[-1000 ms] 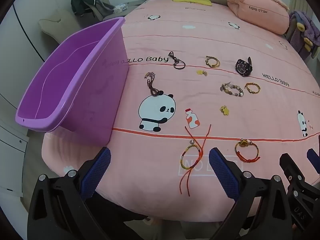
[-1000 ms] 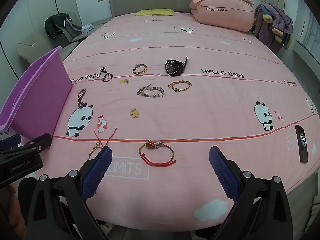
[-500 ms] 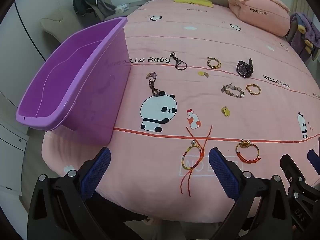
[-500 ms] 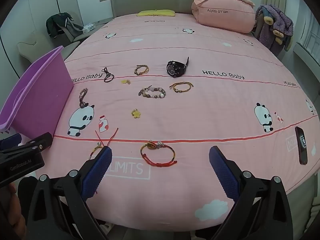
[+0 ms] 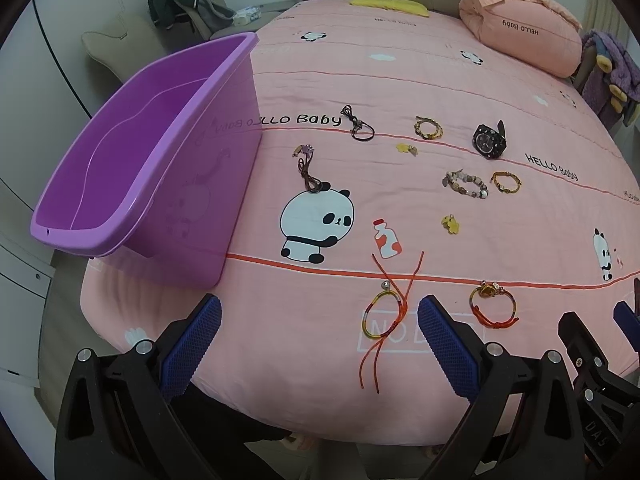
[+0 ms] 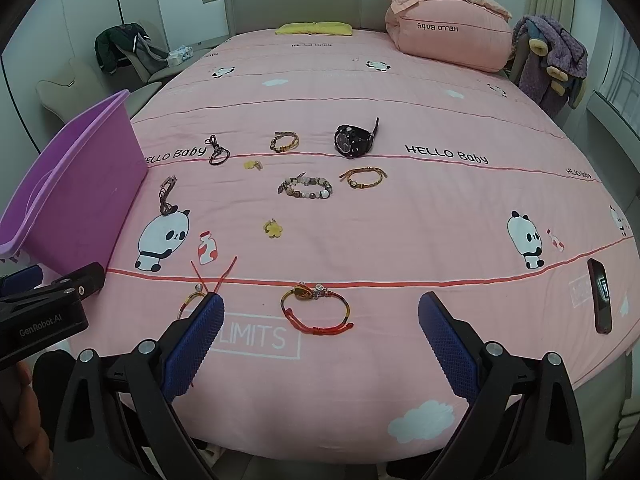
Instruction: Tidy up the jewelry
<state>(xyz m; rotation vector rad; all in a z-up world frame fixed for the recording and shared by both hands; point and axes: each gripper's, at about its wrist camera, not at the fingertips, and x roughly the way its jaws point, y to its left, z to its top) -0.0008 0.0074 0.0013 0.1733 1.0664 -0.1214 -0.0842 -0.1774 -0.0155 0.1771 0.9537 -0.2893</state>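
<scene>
Red cord runs through the two nearest pieces of jewelry on the pink bed [image 6: 400, 208]: a red-and-yellow string bracelet [image 5: 386, 314] with long loose tails, and just to its right a red bracelet with an amber bead [image 6: 316, 308]. Farther up the bedspread lie a yellow flower charm [image 6: 273, 228], a beaded bracelet [image 6: 306, 187], a thin gold-brown bracelet [image 6: 363, 176], a black watch [image 6: 354, 139], another gold bracelet [image 6: 284, 141], a small yellow charm [image 6: 253, 165] and two dark cord necklaces [image 5: 358, 124] [image 5: 307, 168]. A purple plastic tub [image 5: 144, 168] stands at the bed's left edge.

Only the left wrist view looks down into the tub's bare interior. Only the right wrist view takes in a dark phone-like device [image 6: 599, 295] near the bed's right edge.

Both grippers hover low over the foot of the bed, pointing toward the headboard. The left gripper [image 5: 318, 344] is spread wide and grips nothing, the string bracelet lying between its blue pads. The right gripper [image 6: 318, 344] is equally wide and empty-handed, the amber-bead bracelet lying between its fingers.
</scene>
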